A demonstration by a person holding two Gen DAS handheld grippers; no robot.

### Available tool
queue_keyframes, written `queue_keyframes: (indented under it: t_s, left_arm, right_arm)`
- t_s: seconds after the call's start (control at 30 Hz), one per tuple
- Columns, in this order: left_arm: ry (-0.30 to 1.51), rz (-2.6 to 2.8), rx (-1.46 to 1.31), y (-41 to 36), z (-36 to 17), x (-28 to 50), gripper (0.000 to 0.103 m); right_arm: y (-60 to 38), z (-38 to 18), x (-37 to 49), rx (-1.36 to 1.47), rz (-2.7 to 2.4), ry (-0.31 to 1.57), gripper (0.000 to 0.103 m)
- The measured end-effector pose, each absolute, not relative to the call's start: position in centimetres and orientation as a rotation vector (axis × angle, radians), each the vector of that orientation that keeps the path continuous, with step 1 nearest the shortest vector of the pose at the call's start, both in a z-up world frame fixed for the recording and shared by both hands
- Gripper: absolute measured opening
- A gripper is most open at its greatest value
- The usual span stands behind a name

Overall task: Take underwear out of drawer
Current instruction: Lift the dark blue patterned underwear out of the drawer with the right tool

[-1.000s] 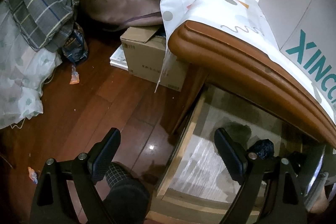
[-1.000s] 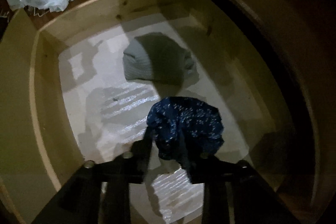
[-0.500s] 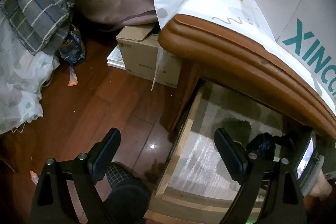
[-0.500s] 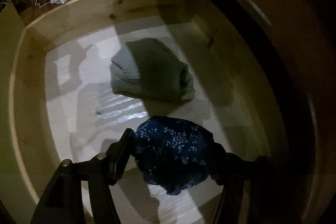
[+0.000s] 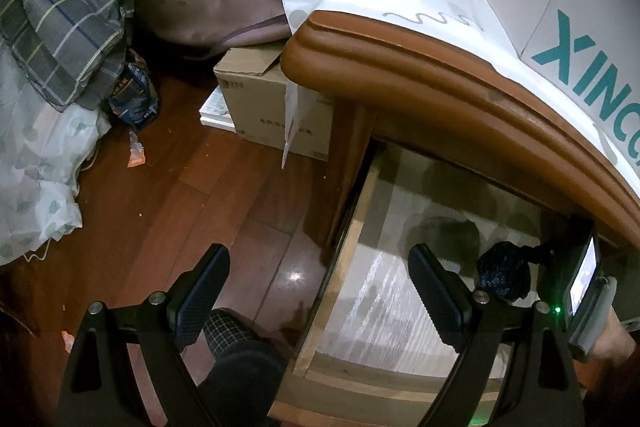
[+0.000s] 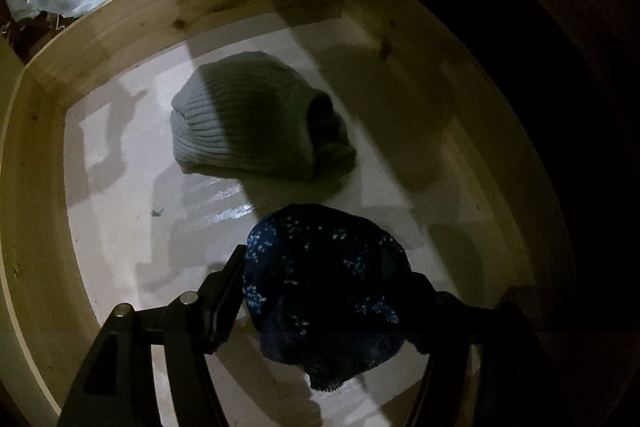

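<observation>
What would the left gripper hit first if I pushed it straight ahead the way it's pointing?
Probably the wooden floor beside the open drawer. The left gripper stands open with nothing between its fingers, though depth is hard to judge.

Left wrist view: evenly lit, sharp in the centre, strong fisheye bending and black vignette at the corners; small white glare spot on the wooden floor [image 5: 295, 275]. Right wrist view: dim, grainy, right half lost in near-black; hard-edged shadows across the drawer [image 6: 120, 39] bottom and the grey knit item [image 6: 256, 119]; sheen on the liner; dark patterned underwear [image 6: 324, 291] underexposed.
</observation>
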State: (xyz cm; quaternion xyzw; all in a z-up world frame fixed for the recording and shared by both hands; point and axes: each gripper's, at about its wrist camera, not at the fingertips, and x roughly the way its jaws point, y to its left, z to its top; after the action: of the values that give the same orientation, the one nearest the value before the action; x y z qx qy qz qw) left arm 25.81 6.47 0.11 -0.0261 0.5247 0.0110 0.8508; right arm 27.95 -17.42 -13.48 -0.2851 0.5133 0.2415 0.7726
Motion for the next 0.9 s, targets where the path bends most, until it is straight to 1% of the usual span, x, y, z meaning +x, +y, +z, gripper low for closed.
queue_keyframes:
  t_s: [0.03,0.1,0.17,0.2,0.23,0.3,0.33,0.47,0.67,0.9]
  left_arm:
    - [1.106,0.019,-0.057,6.4,0.1,25.8,0.089]
    - [1.106,0.013,-0.058,6.3,0.1,25.9,0.089]
    - [1.106,0.007,-0.057,6.2,0.0,25.9,0.089]
    - [1.105,0.006,-0.054,6.2,0.0,25.8,0.089]
    - [1.104,0.005,-0.052,6.2,-0.1,25.8,0.089]
    - [1.107,0.009,-0.049,6.2,-0.2,25.8,0.089]
    - [1.109,0.008,-0.051,6.3,-0.3,25.8,0.089]
    - [1.109,0.010,-0.049,6.2,-0.3,25.8,0.089]
    - [1.115,0.009,-0.042,5.7,-0.5,25.9,0.089]
    - [1.119,0.009,-0.039,5.6,-0.9,25.8,0.089]
  right_arm:
    - [-17.4,-13.6,28.0,-0.615,0.521,1.113,0.067]
    - [-17.3,-13.7,28.2,-0.606,0.519,1.124,0.060]
    - [-17.3,-13.5,28.2,-0.604,0.504,1.130,0.049]
    - [-17.4,-13.5,28.3,-0.606,0.499,1.136,0.046]
    - [-17.5,-13.5,28.2,-0.608,0.494,1.141,0.042]
    - [-17.7,-13.5,28.1,-0.607,0.481,1.160,0.040]
    - [-17.8,-13.5,27.9,-0.617,0.479,1.165,0.036]
    - [-17.9,-13.5,27.1,-0.670,0.469,1.183,0.028]
    - [-18.5,-13.0,25.7,-0.705,0.424,1.248,0.022]
    - [-19.6,-10.8,23.6,-0.667,0.377,1.255,0.021]
